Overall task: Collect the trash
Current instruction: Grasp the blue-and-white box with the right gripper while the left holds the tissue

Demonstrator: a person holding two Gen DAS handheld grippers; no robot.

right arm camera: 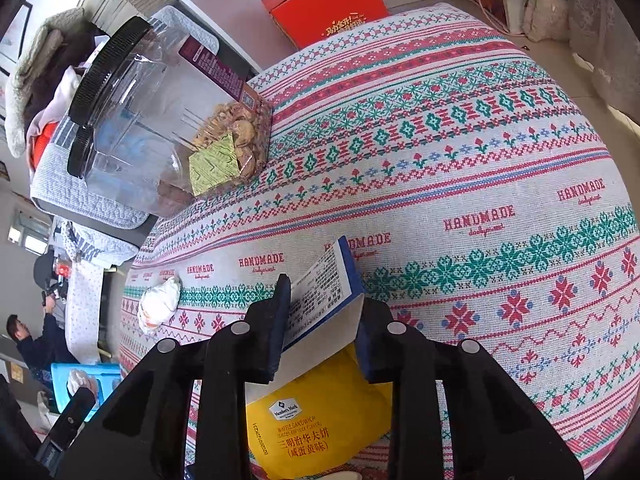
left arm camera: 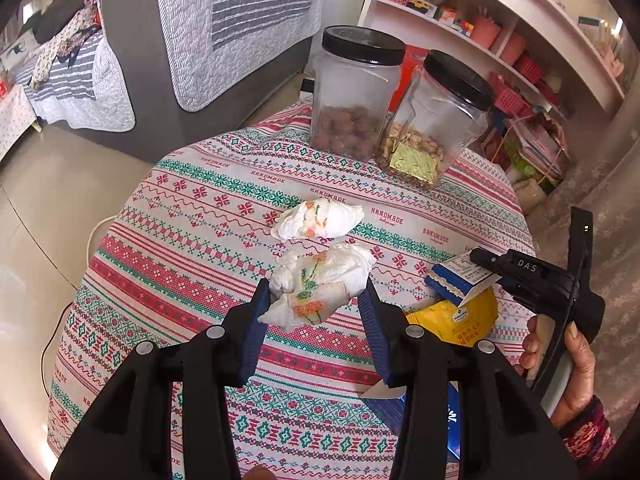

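Observation:
Two crumpled floral tissues lie on the patterned tablecloth (left arm camera: pixel 192 216): a far tissue (left arm camera: pixel 318 219) and a near tissue (left arm camera: pixel 318 286). My left gripper (left arm camera: pixel 314 312) is open, its blue fingers on either side of the near tissue. My right gripper (right arm camera: pixel 322 316) is shut on a blue and white carton (right arm camera: pixel 324 298), held just above a yellow wrapper (right arm camera: pixel 316 416). In the left wrist view the right gripper (left arm camera: pixel 486 266) shows at the right, with the carton (left arm camera: pixel 456 278) over the yellow wrapper (left arm camera: pixel 456 322).
Two clear jars with black lids, one of brown nuts (left arm camera: pixel 354 92) and one of peanuts (left arm camera: pixel 436 120), stand at the table's far side. A blue packet (left arm camera: pixel 454 424) lies under my left gripper. A sofa (left arm camera: pixel 168 40) and shelves (left arm camera: pixel 500 32) stand beyond the table. A blue bin (right arm camera: pixel 82 384) sits on the floor.

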